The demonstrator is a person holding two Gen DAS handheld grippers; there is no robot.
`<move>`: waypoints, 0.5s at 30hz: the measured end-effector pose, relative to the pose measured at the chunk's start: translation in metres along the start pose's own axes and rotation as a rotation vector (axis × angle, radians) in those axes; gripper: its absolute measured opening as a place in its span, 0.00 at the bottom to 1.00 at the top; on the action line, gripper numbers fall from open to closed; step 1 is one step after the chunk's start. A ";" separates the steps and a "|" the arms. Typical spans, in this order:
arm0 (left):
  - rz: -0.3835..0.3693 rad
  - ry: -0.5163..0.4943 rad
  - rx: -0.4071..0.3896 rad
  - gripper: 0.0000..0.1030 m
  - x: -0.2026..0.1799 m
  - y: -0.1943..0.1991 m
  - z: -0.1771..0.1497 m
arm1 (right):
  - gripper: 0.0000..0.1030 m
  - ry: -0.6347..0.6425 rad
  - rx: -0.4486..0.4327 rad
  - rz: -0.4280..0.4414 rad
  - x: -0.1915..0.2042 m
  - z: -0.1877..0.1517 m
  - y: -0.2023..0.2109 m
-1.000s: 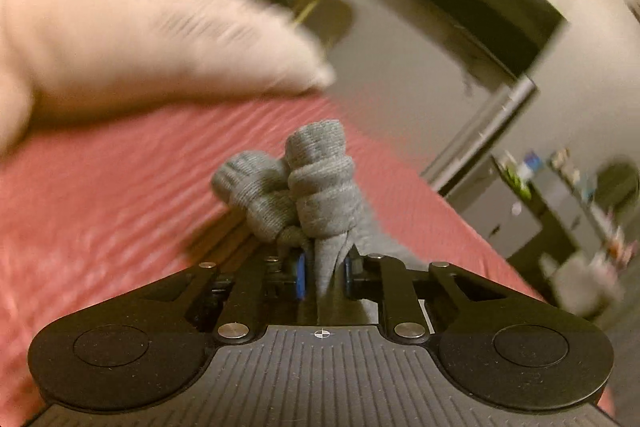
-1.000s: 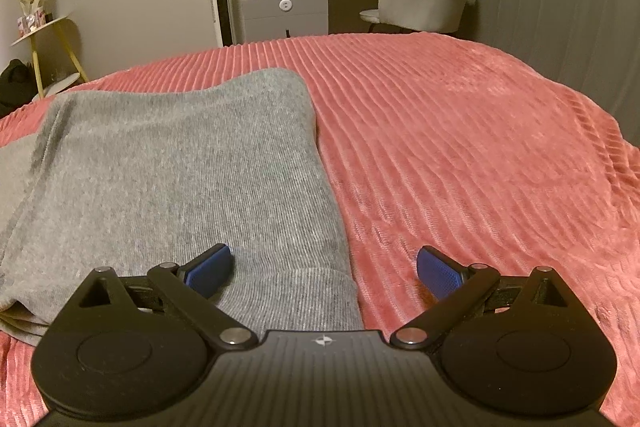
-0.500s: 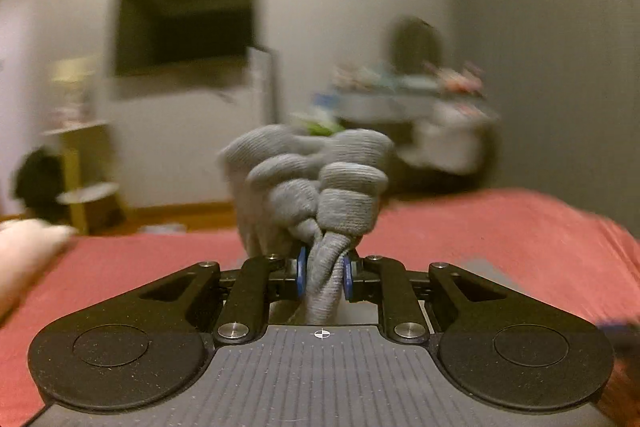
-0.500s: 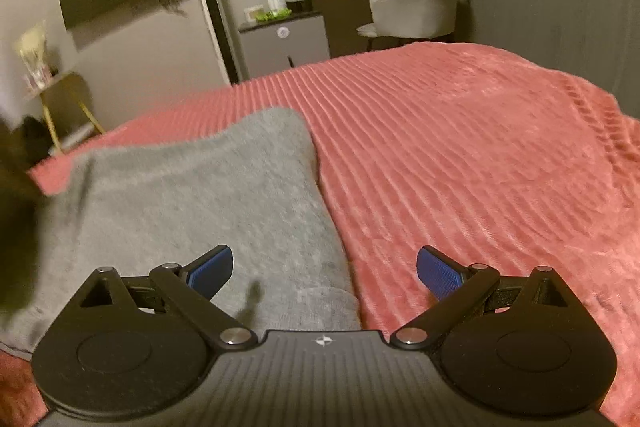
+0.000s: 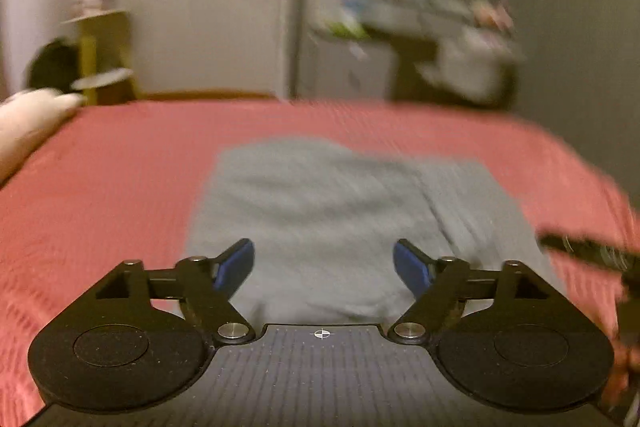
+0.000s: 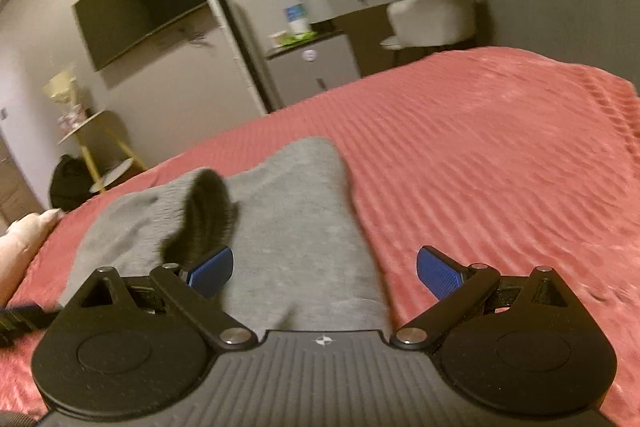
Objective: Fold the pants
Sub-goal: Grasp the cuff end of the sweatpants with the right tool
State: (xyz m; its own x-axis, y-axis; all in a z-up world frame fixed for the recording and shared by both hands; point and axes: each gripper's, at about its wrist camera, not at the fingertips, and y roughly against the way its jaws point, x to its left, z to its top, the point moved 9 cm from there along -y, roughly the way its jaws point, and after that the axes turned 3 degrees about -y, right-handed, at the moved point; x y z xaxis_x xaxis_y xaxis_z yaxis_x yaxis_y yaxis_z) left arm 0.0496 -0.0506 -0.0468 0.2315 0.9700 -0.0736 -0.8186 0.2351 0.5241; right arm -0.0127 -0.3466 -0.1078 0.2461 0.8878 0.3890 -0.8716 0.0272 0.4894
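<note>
Pants (image 5: 320, 211) dropped; left fingers (image 5: 236, 263) spread.

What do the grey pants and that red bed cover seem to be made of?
The pants look like soft, matte knit, perhaps cotton jersey: fine ribbing and limp folds. The bed cover looks like plush, ridged fleece or chenille, with a slight sheen along its raised rows.

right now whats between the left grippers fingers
Nothing is gripped: the left gripper has just been opening, and only the grey pants lying on the red bedspread show through the gap, in the left wrist view.
</note>
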 end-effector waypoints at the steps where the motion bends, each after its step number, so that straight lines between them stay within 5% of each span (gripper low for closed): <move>1: 0.068 0.053 -0.025 0.92 0.020 0.002 0.001 | 0.96 -0.014 0.002 0.049 0.008 0.002 0.001; 3: 0.202 0.085 0.003 0.92 0.055 -0.003 -0.006 | 0.96 -0.070 0.045 0.152 0.022 0.003 -0.001; 6: 0.332 0.183 0.146 0.90 0.095 -0.017 -0.027 | 0.96 -0.155 0.147 0.242 0.040 -0.007 -0.015; 10: 0.319 0.387 0.248 0.87 0.128 -0.024 -0.053 | 0.96 -0.279 0.317 0.248 0.047 -0.034 -0.051; 15: 0.250 0.466 0.311 0.86 0.141 -0.023 -0.084 | 0.94 -0.402 0.366 0.273 0.050 -0.031 -0.075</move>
State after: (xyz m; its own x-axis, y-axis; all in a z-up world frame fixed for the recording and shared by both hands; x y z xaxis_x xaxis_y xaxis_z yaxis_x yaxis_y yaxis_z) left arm 0.0563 0.0857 -0.1406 -0.2592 0.9347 -0.2431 -0.6108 0.0363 0.7910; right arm 0.0522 -0.2896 -0.1492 0.2374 0.5951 0.7677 -0.7407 -0.4004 0.5394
